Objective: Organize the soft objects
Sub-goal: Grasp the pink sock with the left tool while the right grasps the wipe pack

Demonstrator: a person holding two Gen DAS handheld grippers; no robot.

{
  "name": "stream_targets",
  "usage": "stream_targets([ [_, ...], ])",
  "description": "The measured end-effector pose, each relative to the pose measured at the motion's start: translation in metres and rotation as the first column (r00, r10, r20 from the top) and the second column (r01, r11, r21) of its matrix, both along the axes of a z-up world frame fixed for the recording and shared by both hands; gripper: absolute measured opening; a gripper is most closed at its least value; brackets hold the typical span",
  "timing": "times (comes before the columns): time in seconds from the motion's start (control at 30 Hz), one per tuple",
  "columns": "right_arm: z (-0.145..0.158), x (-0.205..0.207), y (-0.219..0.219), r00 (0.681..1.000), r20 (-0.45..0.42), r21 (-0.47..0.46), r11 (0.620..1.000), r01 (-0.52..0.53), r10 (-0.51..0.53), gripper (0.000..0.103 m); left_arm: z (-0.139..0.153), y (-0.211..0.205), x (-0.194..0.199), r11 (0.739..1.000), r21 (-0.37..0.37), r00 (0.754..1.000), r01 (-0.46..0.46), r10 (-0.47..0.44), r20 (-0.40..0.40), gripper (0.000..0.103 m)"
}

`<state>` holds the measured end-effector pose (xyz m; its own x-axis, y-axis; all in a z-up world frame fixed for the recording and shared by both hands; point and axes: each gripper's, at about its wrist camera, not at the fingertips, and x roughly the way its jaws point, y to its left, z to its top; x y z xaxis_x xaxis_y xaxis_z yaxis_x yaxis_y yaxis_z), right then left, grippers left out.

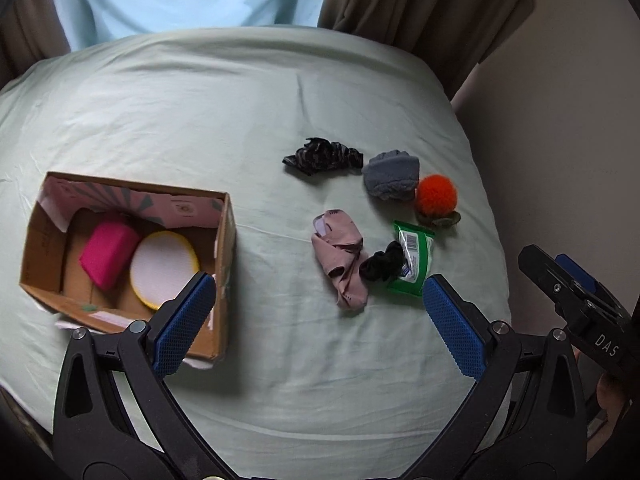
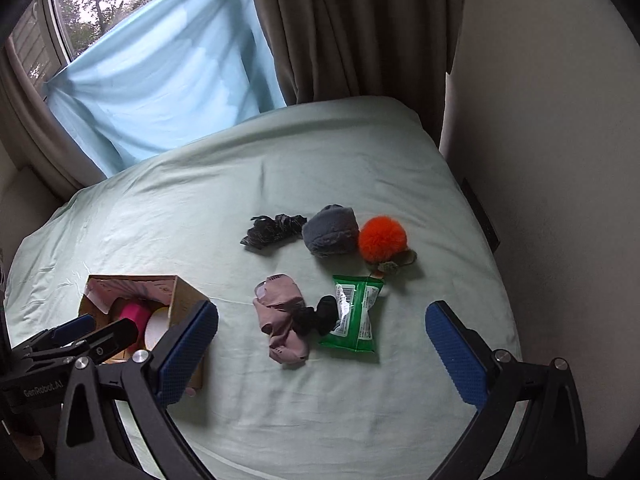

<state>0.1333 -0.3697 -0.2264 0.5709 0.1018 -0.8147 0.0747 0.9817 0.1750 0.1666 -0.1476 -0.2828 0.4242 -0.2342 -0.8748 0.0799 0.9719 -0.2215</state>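
Note:
A cardboard box (image 1: 222, 240) sits on the bed at the left and holds a pink sponge (image 1: 108, 254) and a round yellow-rimmed pad (image 1: 162, 270). To its right lie a pink sock (image 1: 342, 264), a small black scrunchie (image 1: 382, 264), a green wipes pack (image 1: 416, 258), a dark patterned cloth (image 1: 320, 156), a grey cloth (image 1: 392, 176) and an orange pompom (image 1: 436, 194). My left gripper (image 1: 320, 316) is open and empty above the bed. My right gripper (image 2: 320, 344) is open and empty, above the sock (image 2: 280, 316) and pack (image 2: 354, 316).
The pale green bed sheet (image 1: 200, 120) covers the whole surface. Brown curtains (image 2: 352, 32) and a light blue cloth (image 2: 160, 80) hang behind the bed. A beige wall (image 2: 540, 160) runs along the right edge.

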Motion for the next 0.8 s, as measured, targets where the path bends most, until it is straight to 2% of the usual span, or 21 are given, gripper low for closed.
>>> stream_targets([
  [0.2, -0.062, 0.037, -0.029, 0.998, -0.047, 0.032, 0.999, 0.041, -0.04, 0.103, -0.063, -0.024, 0.046, 1.0, 0.002, 0.998, 0.011, -0.011, -0.062, 0.102],
  [0.4, -0.118, 0.068, -0.04, 0.992, -0.102, 0.068, 0.995, 0.078, -0.071, 0.103, -0.121, -0.041, 0.083, 1.0, -0.007, 0.989, 0.028, -0.029, -0.143, 0.098],
  [0.5, -0.142, 0.081, -0.039, 0.989, -0.129, 0.08, 0.994, 0.081, -0.071, 0.095, -0.144, -0.051, 0.096, 0.999, -0.011, 0.984, 0.038, -0.039, -0.172, 0.096],
  [0.73, -0.195, 0.104, -0.037, 0.973, -0.221, 0.099, 0.991, 0.095, -0.071, 0.084, -0.186, -0.062, 0.111, 0.998, -0.011, 0.97, 0.057, -0.058, -0.234, 0.078],
  [0.8, -0.206, 0.107, -0.038, 0.967, -0.244, 0.111, 0.988, 0.103, -0.073, 0.076, -0.193, -0.066, 0.111, 0.997, -0.014, 0.967, 0.074, -0.075, -0.242, 0.069],
])
